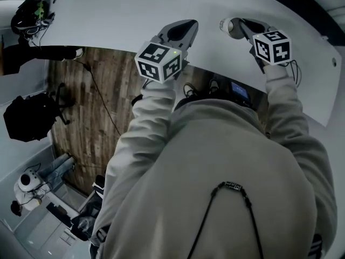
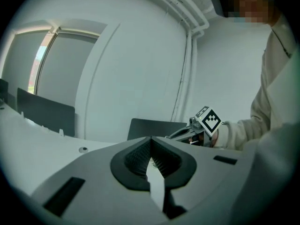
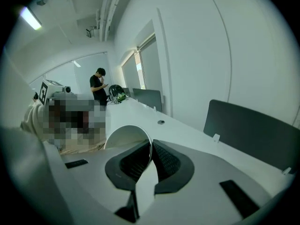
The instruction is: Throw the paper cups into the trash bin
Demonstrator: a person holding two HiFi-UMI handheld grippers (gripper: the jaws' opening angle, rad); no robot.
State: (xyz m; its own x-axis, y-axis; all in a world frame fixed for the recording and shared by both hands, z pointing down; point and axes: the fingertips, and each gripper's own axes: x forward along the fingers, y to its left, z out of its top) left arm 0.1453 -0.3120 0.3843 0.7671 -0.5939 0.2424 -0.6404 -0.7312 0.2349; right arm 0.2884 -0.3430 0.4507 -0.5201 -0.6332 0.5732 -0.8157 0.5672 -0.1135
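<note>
Paper cup (image 3: 125,137): I'm pinching its rim in right gripper (image 3: 151,146) fingers (image 3: 165,162) above desk (image 1: 108,26); left gripper (image 2: 151,143) fingers (image 2: 137,157) pressing together, holding nothing.

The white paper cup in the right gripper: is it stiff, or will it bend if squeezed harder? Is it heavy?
The paper cup is pinched by one thin wall between the jaws of the right gripper, so harder squeezing would probably dent or fold it. That single pinch at the rim carries the whole cup, so it is likely very light.
</note>
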